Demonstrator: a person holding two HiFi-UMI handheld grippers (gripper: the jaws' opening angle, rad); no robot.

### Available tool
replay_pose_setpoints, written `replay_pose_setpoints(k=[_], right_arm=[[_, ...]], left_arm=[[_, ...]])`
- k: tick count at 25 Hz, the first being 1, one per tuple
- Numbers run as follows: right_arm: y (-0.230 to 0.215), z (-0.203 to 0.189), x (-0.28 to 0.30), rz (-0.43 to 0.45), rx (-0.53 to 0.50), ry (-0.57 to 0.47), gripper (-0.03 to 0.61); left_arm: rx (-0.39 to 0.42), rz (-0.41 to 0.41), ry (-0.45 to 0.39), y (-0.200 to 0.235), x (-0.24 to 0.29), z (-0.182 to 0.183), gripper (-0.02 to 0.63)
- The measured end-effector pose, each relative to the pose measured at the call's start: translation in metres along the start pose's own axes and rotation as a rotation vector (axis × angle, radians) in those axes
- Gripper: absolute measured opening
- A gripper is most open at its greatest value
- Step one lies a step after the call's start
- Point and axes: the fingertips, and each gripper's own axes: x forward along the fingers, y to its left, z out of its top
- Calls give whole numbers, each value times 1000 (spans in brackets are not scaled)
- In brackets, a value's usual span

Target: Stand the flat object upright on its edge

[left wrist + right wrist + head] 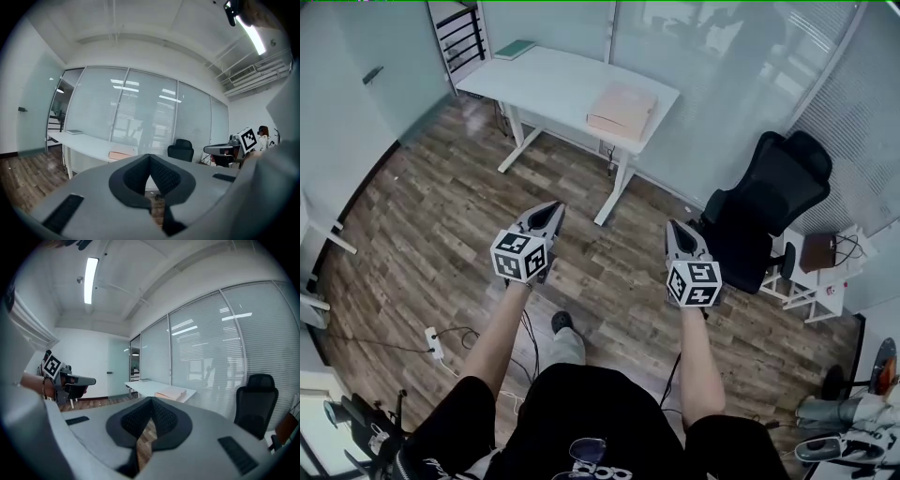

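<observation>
Nothing is done yet. The flat pink box lies on the table, far off. The left gripper and right gripper have fingers pressed together, empty.

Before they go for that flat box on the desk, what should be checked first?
1. Left gripper empty: ok, shut on nothing.
2. Right gripper empty: ok, shut on nothing.
3. Jaws open to grasp: not ok, both closed.
4. Box lying flat on desk: ok, not yet upright.
5. Box within reach: not ok, desk is far ahead.
6. Path free: ok, chair stands off to the right.
</observation>
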Motion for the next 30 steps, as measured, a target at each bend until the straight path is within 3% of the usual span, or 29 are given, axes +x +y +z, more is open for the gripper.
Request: replay_pose_setpoints(k=[16,30], right_arm=[[14,21,163,-47,3,41,21],[6,11,231,-107,-11,73,21]], left_arm=[[-23,-45,33,153,79,18,20],[-9,-79,74,210,125,8,21]])
